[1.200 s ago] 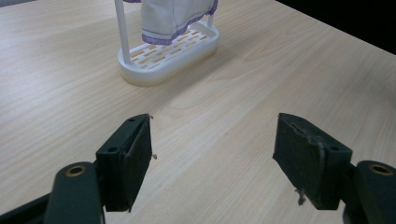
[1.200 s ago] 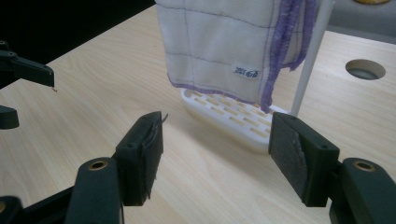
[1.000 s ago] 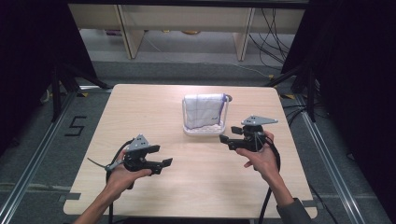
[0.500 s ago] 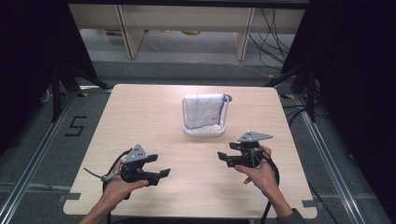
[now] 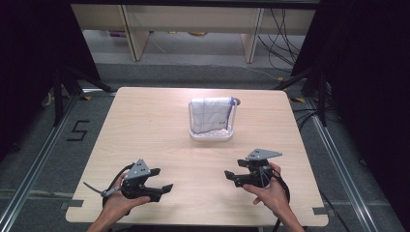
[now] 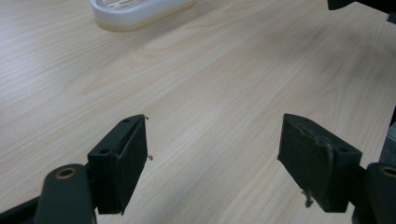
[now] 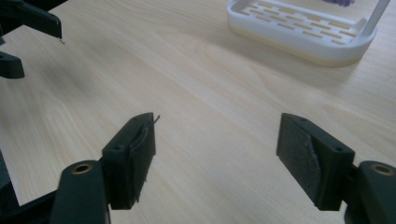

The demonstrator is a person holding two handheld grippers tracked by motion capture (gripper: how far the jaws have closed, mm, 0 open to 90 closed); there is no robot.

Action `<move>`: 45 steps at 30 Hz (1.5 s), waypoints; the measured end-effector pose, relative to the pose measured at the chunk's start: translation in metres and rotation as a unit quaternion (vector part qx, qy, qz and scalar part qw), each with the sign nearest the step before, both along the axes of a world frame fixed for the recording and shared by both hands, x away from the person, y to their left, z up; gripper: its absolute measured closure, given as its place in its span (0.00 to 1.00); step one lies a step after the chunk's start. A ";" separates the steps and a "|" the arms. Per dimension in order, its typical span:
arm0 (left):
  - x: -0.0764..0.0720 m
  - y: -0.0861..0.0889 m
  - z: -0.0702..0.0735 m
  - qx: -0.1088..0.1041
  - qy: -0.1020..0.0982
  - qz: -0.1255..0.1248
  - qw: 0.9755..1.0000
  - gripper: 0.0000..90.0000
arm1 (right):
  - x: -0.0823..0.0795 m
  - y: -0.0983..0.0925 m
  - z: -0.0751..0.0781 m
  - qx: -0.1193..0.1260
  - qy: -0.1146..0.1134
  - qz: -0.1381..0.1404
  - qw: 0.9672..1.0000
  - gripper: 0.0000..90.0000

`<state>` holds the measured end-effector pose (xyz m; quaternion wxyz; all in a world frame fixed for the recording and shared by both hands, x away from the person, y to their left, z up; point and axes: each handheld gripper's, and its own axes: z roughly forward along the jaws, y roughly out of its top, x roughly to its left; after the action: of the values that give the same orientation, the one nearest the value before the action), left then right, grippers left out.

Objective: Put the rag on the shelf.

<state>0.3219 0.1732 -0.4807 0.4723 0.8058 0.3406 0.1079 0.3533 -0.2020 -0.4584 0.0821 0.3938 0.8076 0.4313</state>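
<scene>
Two grippers hovered low near the table's [image 5: 145,125] front edge, jaws pointing inward at each other: the left gripper [image 5: 162,189] wide and empty, the right gripper [image 5: 231,176] empty, its jaws having just been opening. Behind them, near the table's middle, stood the white rack [image 5: 211,135], its long axis parallel to that edge, a checked cloth [image 5: 209,115] draped over it.

**Both grippers low, jaws apart**

My left hand [image 5: 118,203] holds the left gripper [image 5: 162,185] at the near left, its jaws pointing inward and spread wide with nothing between them. My right hand [image 5: 267,191] cradles the right gripper [image 5: 228,176] from below, jaws aimed toward the left one; they have just been opening and stand wide, gripping nothing. Both forearms enter from the bottom edge.
</scene>
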 end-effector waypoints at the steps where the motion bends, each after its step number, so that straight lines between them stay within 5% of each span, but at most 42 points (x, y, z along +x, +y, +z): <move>1: -0.001 0.001 0.000 0.008 0.002 -0.002 1.000 0.25 | -0.002 -0.001 -0.001 -0.010 -0.006 -0.002 1.000 0.31; 4: -0.005 0.001 -0.003 0.009 -0.002 -0.001 1.000 0.25 | -0.010 -0.001 -0.007 -0.001 0.015 -0.005 1.000 0.30; 5: -0.005 0.001 -0.005 0.007 -0.003 -0.004 1.000 0.25 | -0.009 -0.003 -0.008 -0.008 0.002 0.005 1.000 0.30; 8: -0.009 0.001 -0.008 0.011 -0.003 -0.005 1.000 0.24 | -0.015 -0.003 -0.012 -0.005 0.002 0.007 1.000 0.28; 12: -0.014 -0.001 -0.014 0.013 -0.004 -0.010 1.000 0.24 | -0.022 -0.003 -0.018 -0.029 0.003 0.013 0.999 0.21; 14: -0.017 -0.001 -0.016 0.014 -0.001 -0.012 1.000 0.23 | -0.028 -0.001 -0.020 -0.035 0.025 0.013 0.999 0.18; 16: -0.020 0.000 -0.016 0.013 -0.002 -0.016 1.000 0.22 | -0.031 -0.002 -0.025 -0.049 0.002 0.029 0.998 0.18; 23: -0.029 -0.001 -0.019 0.024 -0.008 -0.012 1.000 0.19 | -0.045 -0.008 -0.030 -0.046 0.006 0.023 0.999 0.18; 27: -0.031 -0.002 -0.020 0.049 -0.010 -0.024 0.998 0.17 | -0.053 -0.011 -0.032 -0.051 0.005 0.024 0.998 0.18; 33: -0.030 -0.004 -0.024 0.046 -0.003 -0.018 0.999 0.17 | -0.062 -0.013 -0.035 -0.062 -0.001 0.032 0.998 0.18; 34: -0.029 -0.003 -0.024 0.061 -0.004 -0.021 0.998 0.17 | -0.064 -0.012 -0.034 -0.063 0.004 0.029 0.998 0.18; 36: -0.031 -0.006 -0.025 0.046 -0.003 -0.019 0.999 0.17 | -0.064 -0.013 -0.035 -0.064 0.002 0.032 0.997 0.18; 38: -0.030 -0.004 -0.024 0.063 -0.006 -0.025 0.998 0.17 | -0.064 -0.012 -0.035 -0.063 0.002 0.029 0.998 0.18; 41: -0.030 -0.006 -0.025 0.047 -0.005 -0.018 0.999 0.17 | -0.063 -0.013 -0.036 -0.068 -0.001 0.030 0.997 0.18; 42: -0.029 -0.004 -0.025 0.064 -0.007 -0.022 0.998 0.17 | -0.063 -0.013 -0.036 -0.069 -0.001 0.030 0.997 0.18; 45: -0.029 -0.005 -0.025 0.054 -0.004 -0.020 0.998 0.17 | -0.063 -0.012 -0.036 -0.071 -0.001 0.032 0.997 0.18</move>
<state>0.2931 0.1686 -0.5060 0.4317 0.8363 0.3160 0.1200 0.2903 -0.2140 -0.4943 0.0968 0.3603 0.8482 0.3759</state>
